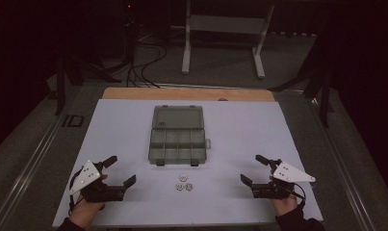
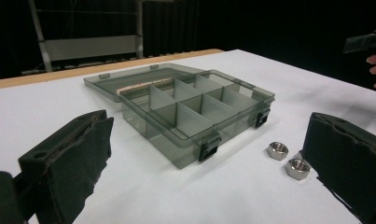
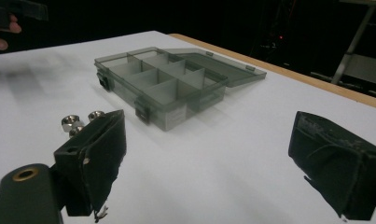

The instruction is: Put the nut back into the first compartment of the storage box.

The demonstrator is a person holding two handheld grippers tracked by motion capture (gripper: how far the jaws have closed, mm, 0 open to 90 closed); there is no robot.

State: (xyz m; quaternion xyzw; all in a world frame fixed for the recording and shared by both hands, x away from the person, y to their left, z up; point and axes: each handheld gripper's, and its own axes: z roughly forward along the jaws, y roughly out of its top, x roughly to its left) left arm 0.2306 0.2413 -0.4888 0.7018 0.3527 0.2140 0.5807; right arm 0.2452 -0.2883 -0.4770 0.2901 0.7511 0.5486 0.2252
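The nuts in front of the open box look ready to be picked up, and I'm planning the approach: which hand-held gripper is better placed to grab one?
Neither clearly, perhaps left. The nuts lie about midway between the left hand-held gripper and the right hand-held gripper; both are open and empty. In the left gripper view the nuts sit nearer the jaws.

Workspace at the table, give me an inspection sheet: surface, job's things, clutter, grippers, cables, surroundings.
Surface: white tabletop, wooden strip along the far edge.
Job's things: grey compartment box, lid open and lying flat behind it, compartments look empty; three metal nuts clustered just in front of it.
Clutter: nothing seen.
Grippers: left gripper and right gripper both open, holding nothing, resting near the front corners.
Cables: black cables on the floor beyond the table.
Surroundings: dark room, pale metal stand at the back.
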